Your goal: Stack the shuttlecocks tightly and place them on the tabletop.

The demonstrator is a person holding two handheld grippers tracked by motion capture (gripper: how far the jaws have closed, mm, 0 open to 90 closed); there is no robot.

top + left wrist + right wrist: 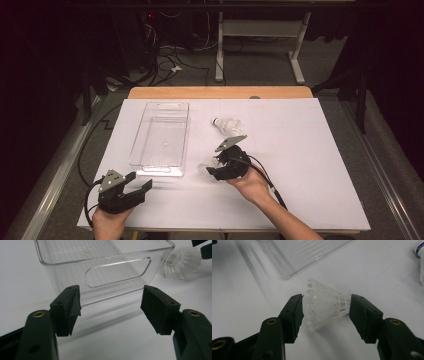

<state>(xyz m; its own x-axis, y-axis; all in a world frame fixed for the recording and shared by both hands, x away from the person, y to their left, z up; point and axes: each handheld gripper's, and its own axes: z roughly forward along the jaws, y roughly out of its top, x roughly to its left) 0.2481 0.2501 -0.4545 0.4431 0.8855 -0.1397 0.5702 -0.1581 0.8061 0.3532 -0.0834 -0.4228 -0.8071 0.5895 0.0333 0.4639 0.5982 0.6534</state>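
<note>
Right gripper (pixel 325 311) sits low over the table, jaws apart w/ the near shuttlecock (pixel 324 307) lying between them. Pads look right at its skirt and base; can't tell if they press yet, so prob. not gripped. Its long axis runs across the gap, feather end toward one jaw, narrow end at the other. Clear bin (pixel 161 137) is just beyond, toward the left gripper (pixel 137 186). That one hangs released, facing the bin's near end. Second shuttlecock (pixel 227 124) lies farther back.
</note>
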